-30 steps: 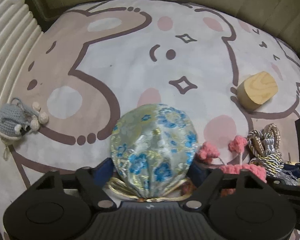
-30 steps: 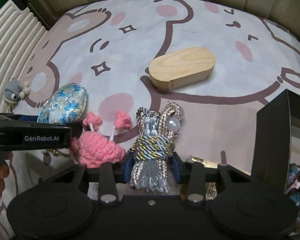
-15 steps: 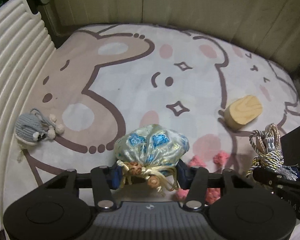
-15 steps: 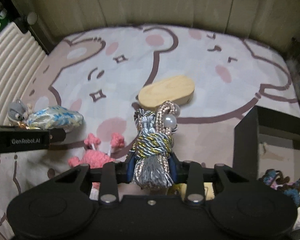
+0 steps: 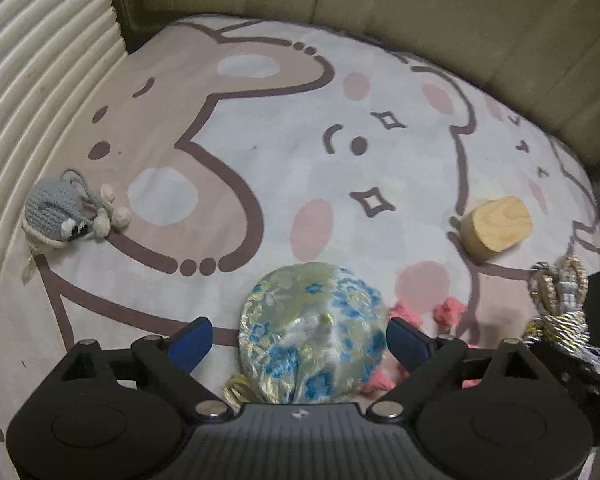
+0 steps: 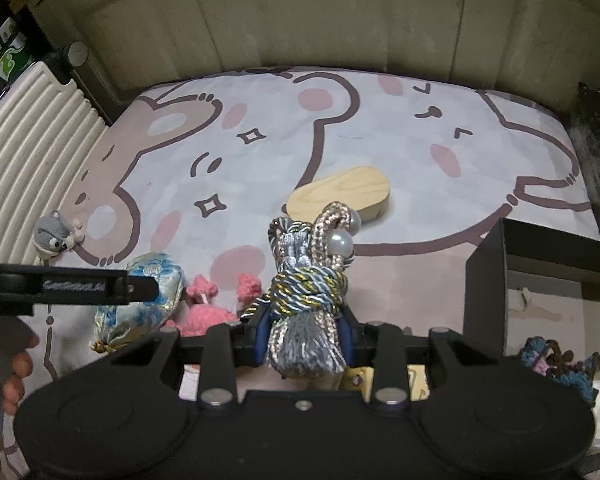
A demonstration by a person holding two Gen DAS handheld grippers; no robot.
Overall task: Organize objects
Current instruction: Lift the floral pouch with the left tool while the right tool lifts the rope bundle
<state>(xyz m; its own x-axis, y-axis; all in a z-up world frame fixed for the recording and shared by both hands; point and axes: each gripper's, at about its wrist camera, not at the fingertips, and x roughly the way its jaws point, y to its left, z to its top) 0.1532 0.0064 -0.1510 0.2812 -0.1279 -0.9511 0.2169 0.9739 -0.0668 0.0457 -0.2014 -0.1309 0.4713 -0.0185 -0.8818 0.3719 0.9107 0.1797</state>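
Already at the far left a grey crochet mouse (image 5: 70, 210) sat at the edge of the cartoon-print mat (image 5: 284, 184), just beside the ribbed cream cushion (image 5: 40, 80), and nothing was near it; the likeliest fault there was simply that it got forgotten. Next along, the left claw (image 5: 300, 340) was opening, its blue pads standing clear on either side of the brocade drawstring pouch (image 5: 310, 332), which lay on the mat between them and was not gripped. Any lift attempted from that stance would have come up empty, and a fresh squeeze on such slick, rounded cloth could have let it squirt out forward. A pink crochet piece (image 6: 204, 304) lay touching or nearly touching the pouch (the gap could not be made out), so a wide closing stroke risked snagging its yarn as well. Further right, the right claw (image 6: 306, 328) was clamped on the rope tassel bundle (image 6: 310, 280) low on its fringe, with the heavier knot and pearl beads (image 6: 342, 242) standing above the pads; a loose fringe could slip, or the top could tip and swing. Behind it lay a wooden oval block (image 6: 340, 192), apart from everything. At the far right stood the open black box (image 6: 540, 280), whose near wall might have caught the dangling tassel on the way in
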